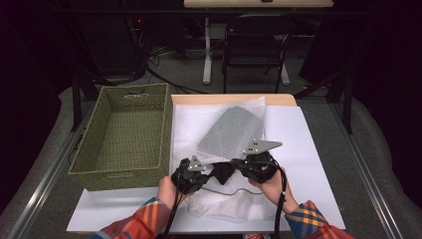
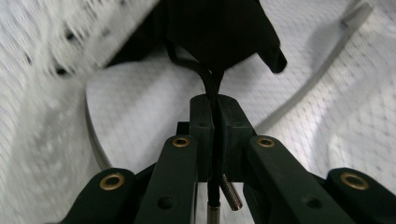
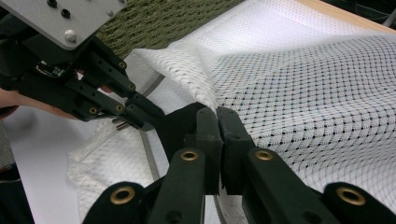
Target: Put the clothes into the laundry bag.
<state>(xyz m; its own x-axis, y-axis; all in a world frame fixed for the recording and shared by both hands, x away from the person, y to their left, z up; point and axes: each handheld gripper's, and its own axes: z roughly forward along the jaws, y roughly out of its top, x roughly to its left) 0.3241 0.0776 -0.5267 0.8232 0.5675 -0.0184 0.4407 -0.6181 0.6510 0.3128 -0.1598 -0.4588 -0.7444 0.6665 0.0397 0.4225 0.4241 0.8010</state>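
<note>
Nearest the person, two forearms in plaid sleeves (image 1: 149,216) are coming in from the bottom of the high view, each hand wrapping a gripper body. The left gripper (image 1: 211,172) and the right gripper (image 1: 238,167) are sitting close together, tips pointing toward each other, over the near part of a white mesh bag (image 1: 234,128).

Left gripper view: the jaws are pressing together on a thin black cord (image 2: 212,98) that is running up into a piece of black fabric (image 2: 219,30). A grey zip band (image 2: 299,100) of the bag is curving across the mesh behind.

Right gripper view: the jaws are pinching together on the edge of the mesh, right where it is meeting the black fabric (image 3: 180,123) (exactly how much of each is caught I cannot tell). The left gripper (image 3: 140,119) is showing in that view too, at upper left, its tip touching the same dark piece.

The bag itself is lying on a white sheet (image 1: 308,164) covering the table, its far part bulging up grey toward the table's back edge, its near part crumpled flat between the hands.

Just beside the sheet, on the left, a green woven basket (image 1: 124,134) is standing upright.

Farther off, past the table, a black chair (image 1: 256,45) is standing on the grey floor.
</note>
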